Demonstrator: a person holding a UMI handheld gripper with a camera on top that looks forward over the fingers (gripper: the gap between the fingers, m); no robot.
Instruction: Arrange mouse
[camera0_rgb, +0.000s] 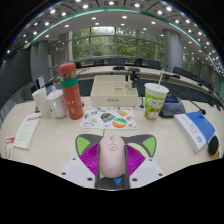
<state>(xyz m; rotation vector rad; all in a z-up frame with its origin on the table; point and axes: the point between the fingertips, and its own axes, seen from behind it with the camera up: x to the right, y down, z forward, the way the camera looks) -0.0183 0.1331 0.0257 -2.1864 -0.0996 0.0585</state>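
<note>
Gripper view: jaws flank pink mouse (112, 153) on desk (45, 150).

mouse (112, 155): near end hidden between the fingers
mat (88, 152): middle covered by mouse
cup (155, 100): print unreadable

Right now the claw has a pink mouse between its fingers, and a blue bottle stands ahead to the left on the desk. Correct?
Not quite. In the gripper view the bottle is red, not blue. The rest holds: the pink mouse sits between the fingers of the claw, and the bottle stands ahead to the left on the desk.
</note>
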